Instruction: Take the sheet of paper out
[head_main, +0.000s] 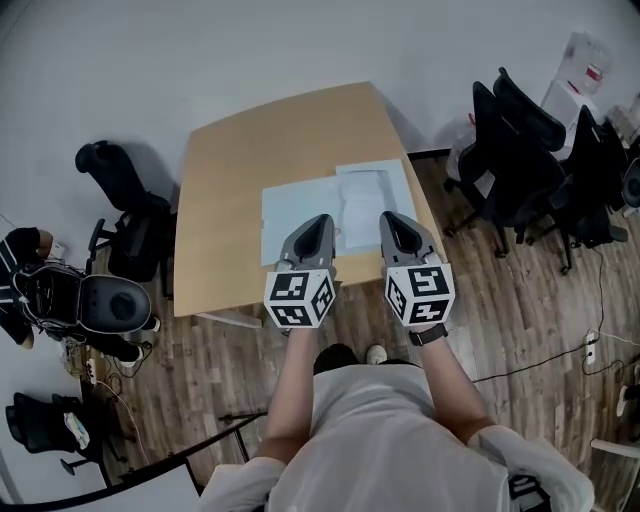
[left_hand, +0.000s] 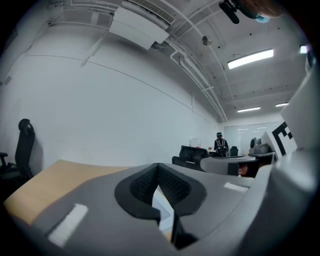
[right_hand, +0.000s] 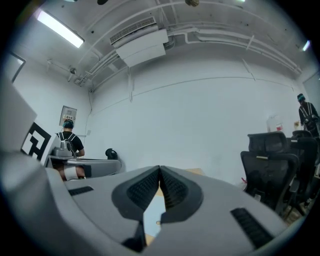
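On the wooden table (head_main: 230, 180) lies a pale blue sheet (head_main: 290, 215), and beside it on the right a clear sleeve with white paper inside (head_main: 368, 195). My left gripper (head_main: 321, 219) hovers over the blue sheet's right edge, jaws shut and empty. My right gripper (head_main: 388, 217) is over the sleeve's near right corner, also shut with nothing held. Both point level across the table. In the left gripper view the shut pads (left_hand: 158, 170) meet, with a sliver of paper (left_hand: 163, 204) below. The right gripper view shows its pads (right_hand: 160, 172) together above the pale sheet (right_hand: 152, 216).
Black office chairs stand left of the table (head_main: 125, 215) and in a group at the right (head_main: 520, 160). A chair loaded with gear (head_main: 100, 300) is at the near left. Cables run over the wood floor (head_main: 540, 365). People stand far off (left_hand: 220, 144), (right_hand: 67, 137).
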